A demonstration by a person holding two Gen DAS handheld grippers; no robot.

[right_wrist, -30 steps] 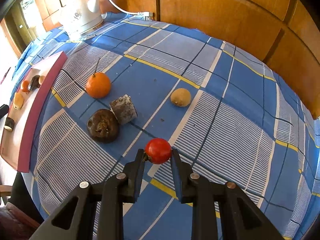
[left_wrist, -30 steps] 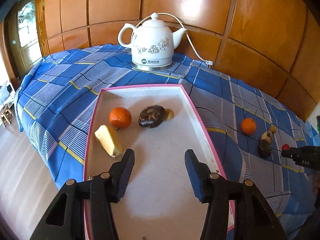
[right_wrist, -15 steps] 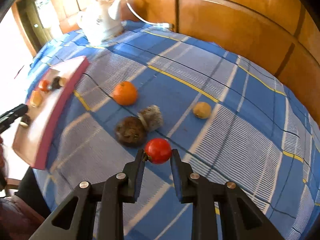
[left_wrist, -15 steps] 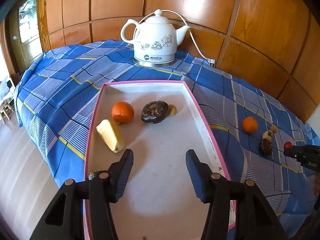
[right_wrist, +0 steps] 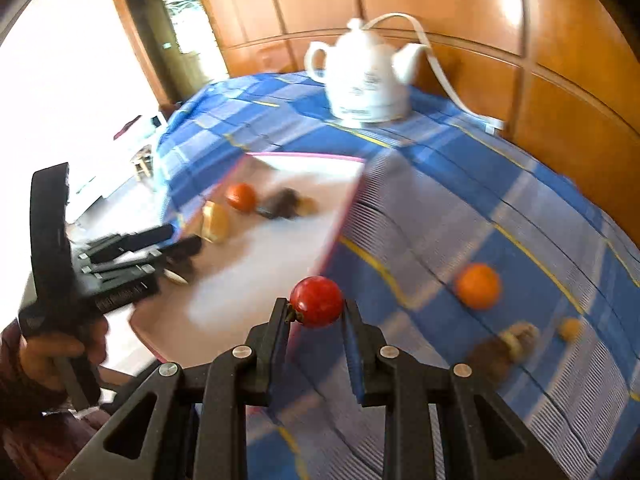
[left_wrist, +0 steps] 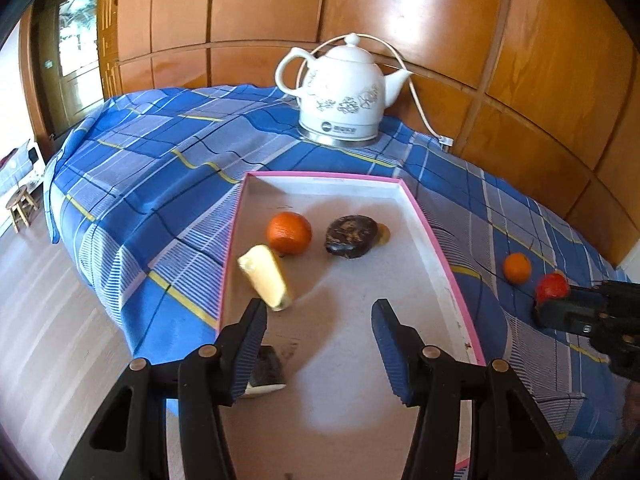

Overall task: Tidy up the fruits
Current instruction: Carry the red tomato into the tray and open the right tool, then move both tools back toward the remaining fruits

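A pink-rimmed white tray (left_wrist: 436,256) lies on the blue checked cloth. In it sit an orange (left_wrist: 289,233), a dark brown fruit (left_wrist: 351,236), a pale yellow wedge (left_wrist: 267,277) and a dark slice (left_wrist: 267,368) beside my left finger. My left gripper (left_wrist: 318,320) hangs open over the tray's near half, nothing between its fingers. My right gripper (right_wrist: 317,308) is shut on a small red tomato (right_wrist: 317,301), held above the cloth just right of the tray's edge (right_wrist: 340,224). The left wrist view shows the tomato (left_wrist: 553,287) at far right.
A white kettle (left_wrist: 344,96) with its cord stands at the back against the wooden wall. On the cloth to the right lie another orange (right_wrist: 478,286), a brown fruit with a pale slice (right_wrist: 504,346) and a small yellow fruit (right_wrist: 569,328). A hand (right_wrist: 48,352) holds the left gripper.
My right gripper has lifted the tomato and swung it left, from the loose fruits to beside the tray. The left gripper has shifted slightly over the tray, bringing a dark slice into view.
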